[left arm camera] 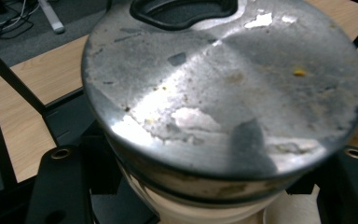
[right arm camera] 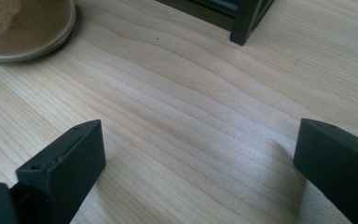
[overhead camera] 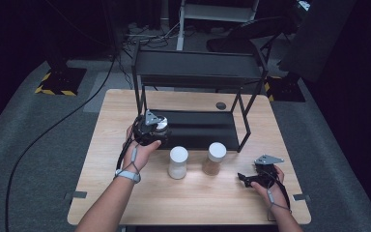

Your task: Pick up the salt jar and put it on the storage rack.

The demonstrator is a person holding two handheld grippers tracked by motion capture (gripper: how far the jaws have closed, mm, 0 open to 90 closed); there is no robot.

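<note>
While the left gripper (overhead camera: 153,126) is sitting left of centre in the high view, its jaws are clamping a jar with a worn metal lid (left arm camera: 223,88) between them; in the left gripper view that lid is taking up most of the frame, scuffed and speckled, with the jar's pale body showing below it at the bottom centre. In the high view the held jar is at the left end of the black shelf rack's (overhead camera: 198,72) lower tier, though whether it is resting on the tier or raised above it cannot be told.

The right gripper (overhead camera: 251,178) is lying low at the lower right of the high view, its jaws standing wide apart with bare wood between them in the right gripper view.

Two more jars are standing on the tabletop (overhead camera: 193,203) in front of the rack: a white-filled jar (overhead camera: 178,163) just left of centre and a brown-filled jar (overhead camera: 215,158) just beside it to the right. The brown-filled jar's base is showing at the upper left of the right gripper view.
</note>
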